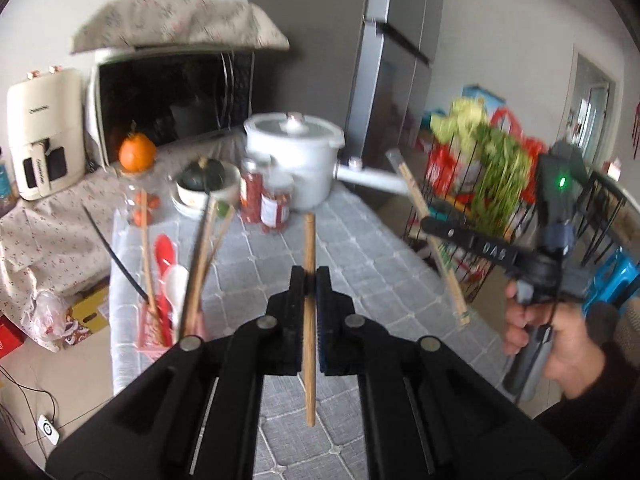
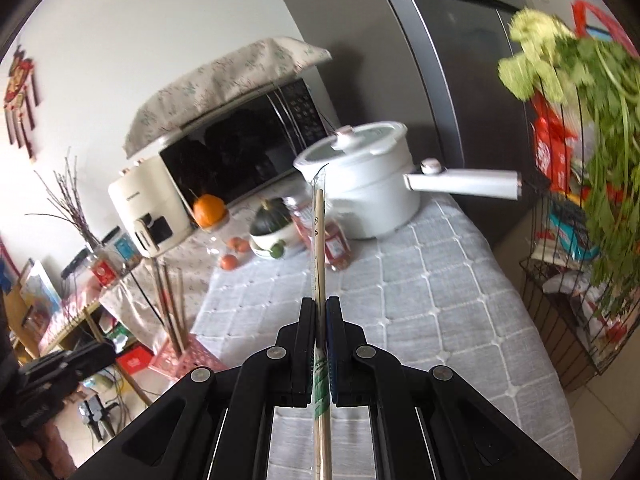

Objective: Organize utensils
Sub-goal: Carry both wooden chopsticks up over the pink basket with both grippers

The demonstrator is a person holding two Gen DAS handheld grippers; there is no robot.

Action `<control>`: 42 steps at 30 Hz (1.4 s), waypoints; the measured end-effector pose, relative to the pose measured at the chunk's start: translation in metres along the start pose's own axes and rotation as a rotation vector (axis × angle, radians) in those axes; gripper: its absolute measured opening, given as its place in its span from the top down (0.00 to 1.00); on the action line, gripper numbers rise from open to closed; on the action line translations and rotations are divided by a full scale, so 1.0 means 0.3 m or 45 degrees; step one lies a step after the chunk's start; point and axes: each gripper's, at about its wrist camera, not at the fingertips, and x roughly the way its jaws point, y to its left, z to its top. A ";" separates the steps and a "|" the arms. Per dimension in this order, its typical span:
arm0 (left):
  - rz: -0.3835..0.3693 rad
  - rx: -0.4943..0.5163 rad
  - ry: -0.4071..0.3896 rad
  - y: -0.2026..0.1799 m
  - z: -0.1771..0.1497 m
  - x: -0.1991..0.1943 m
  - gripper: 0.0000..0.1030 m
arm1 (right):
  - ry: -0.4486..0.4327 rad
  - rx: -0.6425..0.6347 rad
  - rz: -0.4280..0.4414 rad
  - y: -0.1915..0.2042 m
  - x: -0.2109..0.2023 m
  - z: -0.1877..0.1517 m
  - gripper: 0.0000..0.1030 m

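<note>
Left gripper (image 1: 310,280) clamps brown chopstick (image 1: 309,248) | right gripper (image 2: 320,312) clamps pale wrapped chopstick (image 2: 319,240)

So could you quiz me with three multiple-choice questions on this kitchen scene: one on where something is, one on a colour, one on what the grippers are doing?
1. Where does the pink holder stand?
A. at the table's near-left corner
B. on the fridge
C. inside the pot

2. What colour is the pot?
A. red
B. white
C. black

3. What is the left hand-held gripper doing?
A. hanging open
B. clamping a chopstick
C. lifting a jar

Answers:
1 A: the pink holder sits at the corner of the table.
2 B: the pot is white.
3 B: the left hand-held gripper is shut on a wooden chopstick.
</note>
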 end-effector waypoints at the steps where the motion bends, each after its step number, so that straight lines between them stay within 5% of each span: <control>1: 0.000 -0.009 -0.038 0.012 0.015 -0.026 0.94 | -0.025 -0.019 0.009 0.030 -0.010 0.007 0.95; 9: 0.090 -0.070 -0.310 0.135 0.138 -0.208 0.94 | -0.160 -0.105 0.175 0.259 -0.047 0.036 0.95; 15: 0.188 -0.102 -0.361 0.262 0.149 -0.171 0.94 | -0.205 -0.145 0.254 0.434 0.026 0.030 0.95; 24: 0.154 -0.074 -0.288 0.401 0.121 -0.080 0.94 | -0.346 -0.054 0.272 0.585 0.183 -0.072 0.95; 36: -0.014 -0.050 -0.159 0.541 0.068 0.077 0.94 | -0.699 -0.127 -0.018 0.748 0.351 -0.234 0.95; 42: -0.052 -0.067 -0.111 0.574 0.037 0.122 0.94 | -0.731 -0.148 -0.146 0.759 0.421 -0.317 0.94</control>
